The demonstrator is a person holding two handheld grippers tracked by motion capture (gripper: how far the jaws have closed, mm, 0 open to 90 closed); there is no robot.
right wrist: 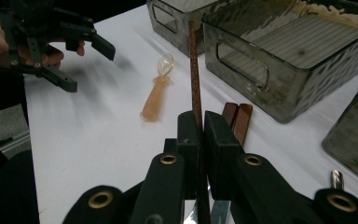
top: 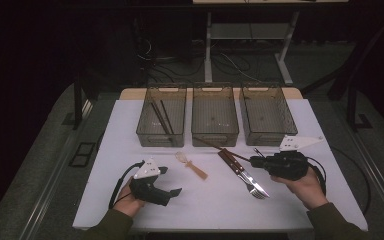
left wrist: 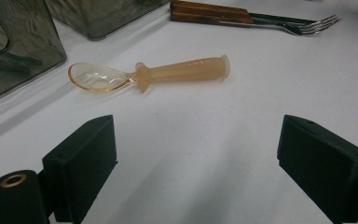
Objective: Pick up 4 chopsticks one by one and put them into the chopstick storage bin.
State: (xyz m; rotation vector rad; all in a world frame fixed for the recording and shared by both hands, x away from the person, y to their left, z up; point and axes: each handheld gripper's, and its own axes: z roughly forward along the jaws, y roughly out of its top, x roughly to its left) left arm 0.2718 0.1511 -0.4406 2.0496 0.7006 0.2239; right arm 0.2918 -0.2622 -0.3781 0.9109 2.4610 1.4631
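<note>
My right gripper (top: 253,160) (right wrist: 200,122) is shut on a dark brown chopstick (top: 224,149) (right wrist: 194,70), which juts out past the pads toward the bins, lifted off the table. Under it lie a fork (top: 258,191) (left wrist: 310,25) and a knife with wooden handles (top: 230,161) (right wrist: 237,119). A translucent amber spoon (top: 191,165) (left wrist: 168,73) (right wrist: 156,100) lies flat on the white table (top: 130,200). My left gripper (top: 172,180) (left wrist: 200,140) (right wrist: 88,68) stands open just short of the spoon, with nothing between its pads.
Three smoky see-through bins stand in a row at the back: the left bin (top: 145,132) holds two chopsticks (top: 161,117), while the middle bin (top: 215,138) and right bin (top: 269,139) look bare. The table's front edge runs near both hands.
</note>
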